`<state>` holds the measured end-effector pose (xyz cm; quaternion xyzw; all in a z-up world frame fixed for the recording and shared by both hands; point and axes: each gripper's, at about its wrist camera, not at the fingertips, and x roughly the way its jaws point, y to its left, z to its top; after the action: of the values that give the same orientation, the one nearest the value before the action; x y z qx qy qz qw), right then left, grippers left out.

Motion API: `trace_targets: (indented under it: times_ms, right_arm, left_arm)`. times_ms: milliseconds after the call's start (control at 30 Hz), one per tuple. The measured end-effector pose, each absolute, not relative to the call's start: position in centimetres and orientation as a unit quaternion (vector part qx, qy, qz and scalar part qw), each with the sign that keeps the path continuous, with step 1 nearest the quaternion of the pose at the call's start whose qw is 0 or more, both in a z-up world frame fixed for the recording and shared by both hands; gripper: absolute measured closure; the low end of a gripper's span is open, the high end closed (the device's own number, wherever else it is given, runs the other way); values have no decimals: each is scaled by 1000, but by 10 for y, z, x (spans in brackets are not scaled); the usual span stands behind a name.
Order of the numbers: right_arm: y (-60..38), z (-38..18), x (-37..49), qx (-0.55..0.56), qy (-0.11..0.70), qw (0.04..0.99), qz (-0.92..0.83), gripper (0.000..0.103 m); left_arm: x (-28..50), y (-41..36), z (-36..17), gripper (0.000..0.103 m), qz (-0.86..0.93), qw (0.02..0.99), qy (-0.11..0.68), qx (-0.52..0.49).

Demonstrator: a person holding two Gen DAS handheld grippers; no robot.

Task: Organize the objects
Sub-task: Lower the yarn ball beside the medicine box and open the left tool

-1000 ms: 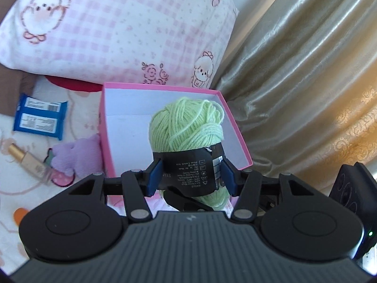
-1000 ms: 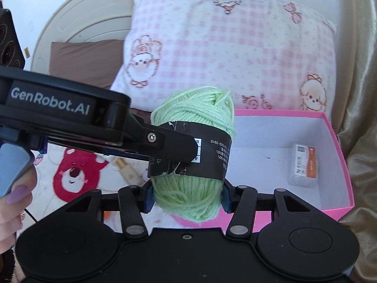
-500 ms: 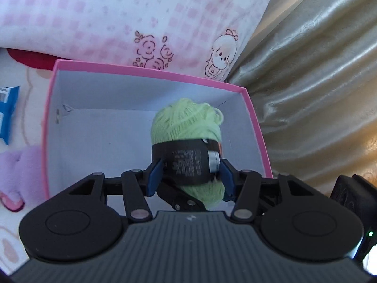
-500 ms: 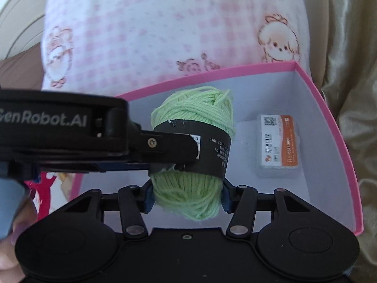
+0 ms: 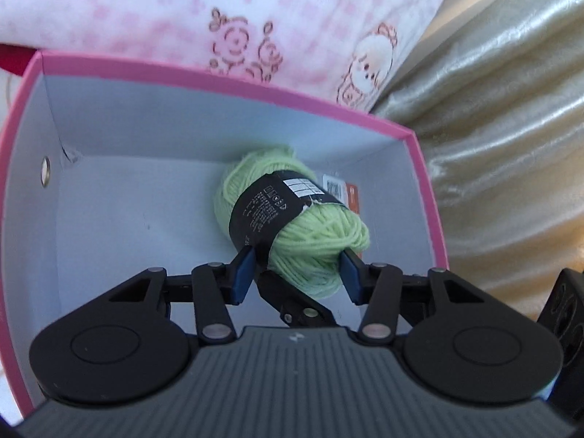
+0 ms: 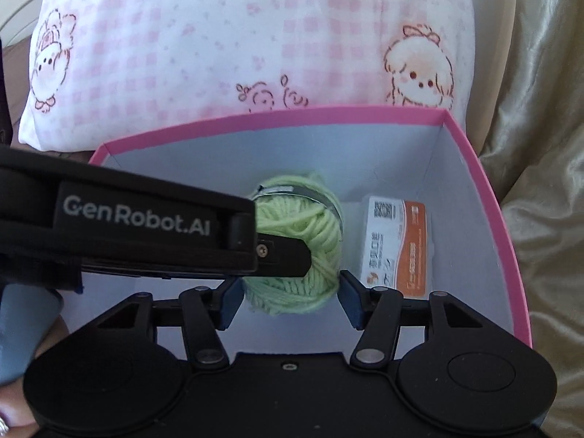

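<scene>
A light green yarn ball (image 5: 292, 219) with a black paper band lies tilted inside the pink box (image 5: 226, 69), near its far right corner. My left gripper (image 5: 297, 273) is open, its blue pads standing apart on either side of the yarn's near end. In the right wrist view the yarn (image 6: 299, 252) sits between the spread pads of my right gripper (image 6: 288, 301), which is open too. The left gripper's black body (image 6: 146, 230) crosses that view from the left, its finger against the yarn.
A small orange and white packet (image 6: 396, 244) lies on the box floor right of the yarn. A pink checked pillow (image 6: 255, 36) lies behind the box. A shiny beige curtain (image 5: 492, 127) hangs to the right. The box's left half (image 5: 127, 219) holds nothing.
Both grippers went down into the box with the yarn and opened. The yarn has tipped over and now lies on the box floor.
</scene>
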<state>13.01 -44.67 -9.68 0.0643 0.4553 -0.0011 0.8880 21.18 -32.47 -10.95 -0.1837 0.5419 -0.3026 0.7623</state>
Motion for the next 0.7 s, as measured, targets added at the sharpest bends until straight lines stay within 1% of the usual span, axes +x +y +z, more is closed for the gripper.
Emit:
trace_targets:
  times_ms: [100,167,267,400,433,467,500,567,600,633,700]
  right_arm:
    - [-453,-101,128,73,466,882,7,39]
    - [-454,-102,127,78,468,880,15,33]
    - [-452,-103,122,77,463,883,20,27]
    - [-446,-109,121,63,468,881,19,27]
    - [-444,-110,120,56,465,883,18,34]
    - [-442,-109,119,48,462,886,15,45]
    - [-441,-109,120,42,462,886,7,46]
    - [-440,-109,121,42,457,888,-3,49]
    - [-441,-110,122,42,458,888,-8,50]
    - [-442,-111,123,38,461,886,-10,50]
    - [-444,-111,125,37,462,886,-16,50]
  left_arm:
    - [210,-324,-111,55,-311,752,558,-164]
    - [206,-322,-106,55,-308,753,565,-141]
    - [198,-316,-90,50,-298,776,544,-116]
    - [201,-312,-86,45,-279,790,535,-111]
    - [205,-314,-90,45,-266,792,538,-109]
    - [210,-317,-94,46,-254,794,541,-107]
    - [212,-320,-99,46,-251,796,541,-107]
    - [215,-323,-104,47,-255,796,535,-124]
    - [215,-324,-106,52,-259,795,533,-132]
    - [216,-326,-107,54,-263,794,531,-139]
    - [217,-331,-109,64,-270,791,528,-151]
